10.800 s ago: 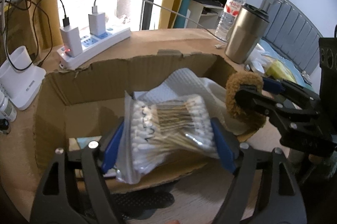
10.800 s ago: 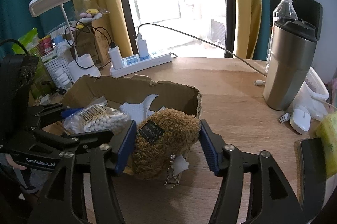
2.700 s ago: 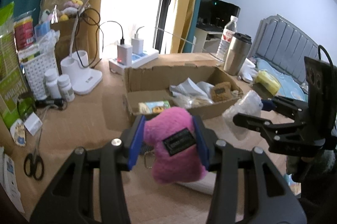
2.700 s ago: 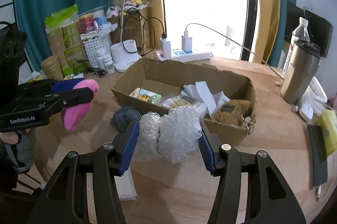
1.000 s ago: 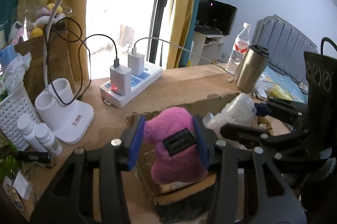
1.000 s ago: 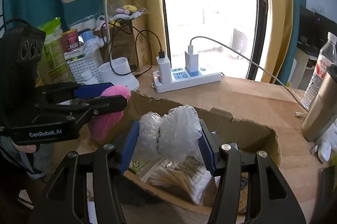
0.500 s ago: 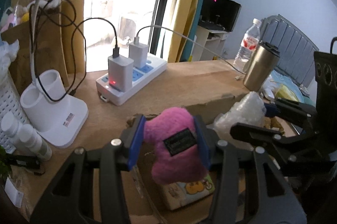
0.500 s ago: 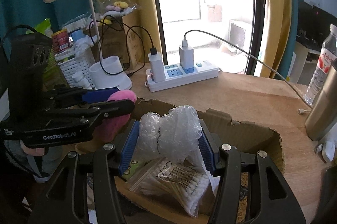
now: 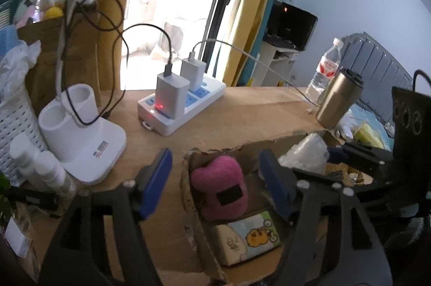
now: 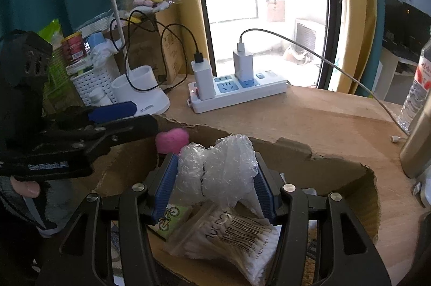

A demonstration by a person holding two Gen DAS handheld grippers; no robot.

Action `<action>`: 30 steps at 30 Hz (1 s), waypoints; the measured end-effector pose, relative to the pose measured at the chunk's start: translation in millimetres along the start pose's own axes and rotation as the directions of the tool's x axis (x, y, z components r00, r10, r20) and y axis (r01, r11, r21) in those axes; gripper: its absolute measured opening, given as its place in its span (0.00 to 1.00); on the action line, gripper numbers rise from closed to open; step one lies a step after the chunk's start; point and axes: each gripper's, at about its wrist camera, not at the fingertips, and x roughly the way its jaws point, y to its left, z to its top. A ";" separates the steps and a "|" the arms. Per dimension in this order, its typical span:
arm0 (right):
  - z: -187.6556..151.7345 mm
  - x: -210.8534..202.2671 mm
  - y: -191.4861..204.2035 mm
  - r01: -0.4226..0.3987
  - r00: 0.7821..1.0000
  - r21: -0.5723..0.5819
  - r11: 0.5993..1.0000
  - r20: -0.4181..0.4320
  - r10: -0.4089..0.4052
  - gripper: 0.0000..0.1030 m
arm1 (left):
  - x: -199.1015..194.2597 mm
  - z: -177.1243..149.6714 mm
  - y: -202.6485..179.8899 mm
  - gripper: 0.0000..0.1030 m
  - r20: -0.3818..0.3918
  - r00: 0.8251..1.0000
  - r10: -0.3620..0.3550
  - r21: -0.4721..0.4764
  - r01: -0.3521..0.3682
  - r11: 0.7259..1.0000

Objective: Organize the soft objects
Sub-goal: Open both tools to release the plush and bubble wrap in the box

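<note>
Over the cardboard box (image 9: 242, 151) on the table (image 9: 242, 108), the left claw (image 9: 215, 178) gapes wide above the pink plush (image 9: 219, 190) lying inside, while the right claw (image 10: 215, 178) grips bubble wrap (image 10: 218, 167), not yet placed.
</note>
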 end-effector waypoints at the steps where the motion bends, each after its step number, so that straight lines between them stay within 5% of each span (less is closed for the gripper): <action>1: 0.1 0.8 1.0 0.000 1.000 -0.002 1.000 -0.001 0.000 0.56 | -3.0 -0.2 1.3 0.67 0.005 1.000 0.001 -0.005 -0.001 1.000; 11: 2.6 0.0 8.8 0.025 1.000 -0.011 1.000 0.014 -0.025 0.73 | -24.5 -5.2 7.7 0.67 0.024 0.999 0.022 -0.021 -0.021 1.000; 30: -12.4 -49.6 29.5 0.058 0.996 -0.026 0.998 0.067 -0.056 0.74 | -74.0 -22.7 -11.7 0.67 0.063 0.998 0.025 -0.013 -0.024 1.000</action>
